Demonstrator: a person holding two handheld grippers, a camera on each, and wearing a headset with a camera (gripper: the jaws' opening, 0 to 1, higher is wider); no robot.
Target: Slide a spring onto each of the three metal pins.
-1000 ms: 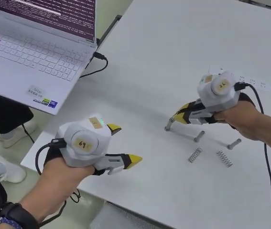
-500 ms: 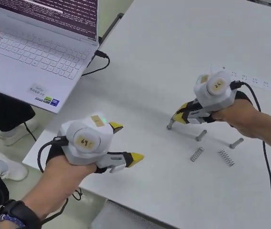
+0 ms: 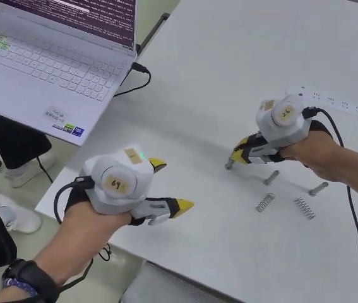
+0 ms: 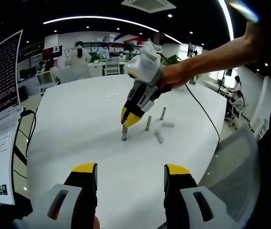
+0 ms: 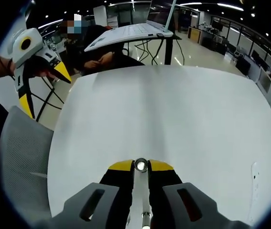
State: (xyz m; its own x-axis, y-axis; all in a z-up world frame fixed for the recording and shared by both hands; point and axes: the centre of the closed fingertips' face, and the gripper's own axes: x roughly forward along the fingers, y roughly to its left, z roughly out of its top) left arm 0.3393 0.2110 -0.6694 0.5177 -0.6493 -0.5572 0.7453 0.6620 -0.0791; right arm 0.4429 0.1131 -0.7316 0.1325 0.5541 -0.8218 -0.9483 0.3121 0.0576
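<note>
Three short metal pins stand on the white table [image 3: 216, 76]: a left pin [image 3: 229, 164], a middle pin [image 3: 271, 177] and a right pin [image 3: 318, 188]. My right gripper [image 3: 237, 156] slants down onto the left pin, its yellow jaws shut on a spring [image 4: 124, 130] threaded over that pin. In the right gripper view the spring's round end [image 5: 140, 165] sits between my own jaws [image 5: 140, 167]. Two loose springs [image 3: 265, 202] [image 3: 304, 208] lie in front of the other pins. My left gripper [image 3: 169, 185] hovers open and holding nothing near the table's front edge, also [image 4: 130, 171].
An open laptop [image 3: 59, 57] with a black cable [image 3: 134, 85] sits at the far left. A white power strip [image 3: 343, 106] lies at the back right. A grey chair back [image 3: 166, 287] stands below the table's front edge [image 3: 90, 218].
The right gripper has sunk slightly toward the left pin, with less of the spring showing between its tip and the pin. The head camera has shifted a little; the left gripper holds its place.
</note>
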